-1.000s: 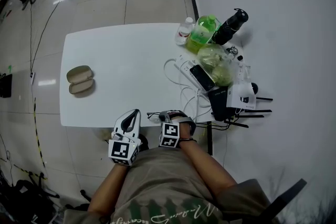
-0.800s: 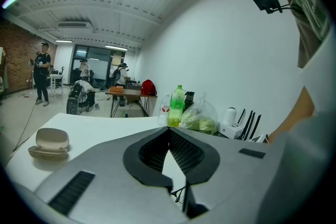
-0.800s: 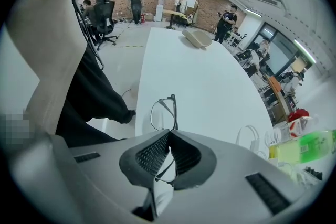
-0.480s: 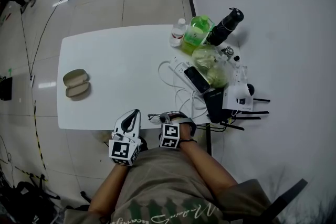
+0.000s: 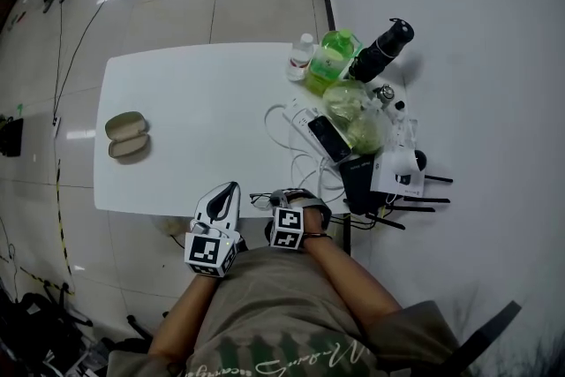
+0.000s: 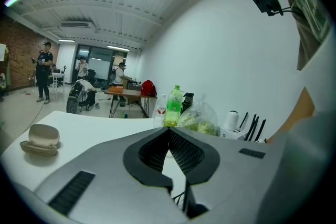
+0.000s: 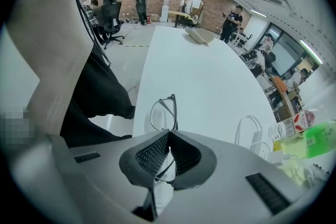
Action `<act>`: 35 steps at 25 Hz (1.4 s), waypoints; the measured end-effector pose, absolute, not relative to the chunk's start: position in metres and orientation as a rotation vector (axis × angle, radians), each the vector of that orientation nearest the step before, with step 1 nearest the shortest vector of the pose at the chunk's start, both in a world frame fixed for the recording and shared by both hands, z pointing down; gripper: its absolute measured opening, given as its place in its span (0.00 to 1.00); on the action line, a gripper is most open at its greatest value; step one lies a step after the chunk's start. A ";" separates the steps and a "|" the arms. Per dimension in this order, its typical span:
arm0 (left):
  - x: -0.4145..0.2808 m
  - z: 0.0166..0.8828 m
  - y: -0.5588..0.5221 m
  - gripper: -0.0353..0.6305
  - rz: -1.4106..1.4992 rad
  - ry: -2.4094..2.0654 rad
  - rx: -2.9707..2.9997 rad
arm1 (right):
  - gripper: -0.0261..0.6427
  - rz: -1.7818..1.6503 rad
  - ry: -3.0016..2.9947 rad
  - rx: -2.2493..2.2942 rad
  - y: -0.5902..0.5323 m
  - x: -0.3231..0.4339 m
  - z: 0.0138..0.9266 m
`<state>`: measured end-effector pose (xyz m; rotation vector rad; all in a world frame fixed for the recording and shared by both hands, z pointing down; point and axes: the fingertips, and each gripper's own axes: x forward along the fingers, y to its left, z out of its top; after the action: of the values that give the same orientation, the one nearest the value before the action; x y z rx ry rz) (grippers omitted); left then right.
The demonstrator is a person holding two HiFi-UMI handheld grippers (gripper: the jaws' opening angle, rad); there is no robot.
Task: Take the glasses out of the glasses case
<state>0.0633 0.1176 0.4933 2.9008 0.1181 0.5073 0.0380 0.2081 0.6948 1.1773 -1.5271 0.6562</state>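
R gripper (image 7: 169, 134) is clamped on the glasses (image 7: 173, 110), which stick out toward 12 along its jaws, over the near edge of the table (image 5: 212, 119). L gripper (image 6: 169, 131) has its jaws together on nothing. The open glasses case (image 5: 127, 137) sits well apart at 10 from both grippers. Glasses are already out, so a set-down probably comes next.

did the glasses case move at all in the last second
No. The glasses case lies open at the same spot by the left edge of the table. Its small shift in the head view matches the table's own, so the camera moved.

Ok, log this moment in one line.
right gripper: shut on glasses | left gripper: shut, empty | case: open on table
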 end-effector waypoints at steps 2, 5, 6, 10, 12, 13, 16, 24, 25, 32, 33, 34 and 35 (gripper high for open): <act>0.063 0.493 0.117 0.06 0.509 0.094 2.900 | 0.07 0.666 -1.540 1.162 0.211 0.037 0.698; 0.061 0.494 0.116 0.06 0.512 0.064 2.901 | 0.07 0.665 -1.561 1.134 0.213 0.035 0.701; 0.060 0.494 0.115 0.06 0.511 0.054 2.901 | 0.07 0.660 -1.566 1.126 0.214 0.034 0.701; 0.059 0.496 0.114 0.06 0.514 0.020 2.894 | 0.07 0.649 -1.583 1.098 0.213 0.031 0.701; 0.060 0.495 0.116 0.06 0.514 0.014 2.886 | 0.07 0.651 -1.594 1.089 0.213 0.028 0.701; 0.060 0.494 0.116 0.06 0.514 0.014 2.881 | 0.07 0.652 -1.597 1.085 0.213 0.027 0.701; 0.062 0.493 0.120 0.06 0.514 0.022 2.893 | 0.07 0.657 -1.600 1.068 0.216 0.024 0.704; 0.066 0.497 0.128 0.06 0.537 0.066 2.893 | 0.07 0.650 -1.606 1.035 0.215 0.011 0.709; 0.067 0.498 0.128 0.06 0.536 0.074 2.895 | 0.07 0.653 -1.605 1.036 0.215 0.011 0.709; 0.070 0.499 0.127 0.06 0.536 0.092 2.892 | 0.07 0.692 -1.604 1.048 0.215 0.011 0.713; 0.070 0.498 0.127 0.06 0.536 0.091 2.891 | 0.07 0.692 -1.601 1.047 0.215 0.011 0.713; 0.070 0.498 0.126 0.06 0.535 0.093 2.892 | 0.07 0.691 -1.599 1.046 0.215 0.011 0.713; 0.070 0.498 0.125 0.06 0.534 0.095 2.892 | 0.07 0.691 -1.598 1.046 0.215 0.011 0.712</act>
<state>0.0701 0.1250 0.4976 2.8924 0.0954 0.5339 0.0108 0.2150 0.7125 1.0457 -1.5980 0.6905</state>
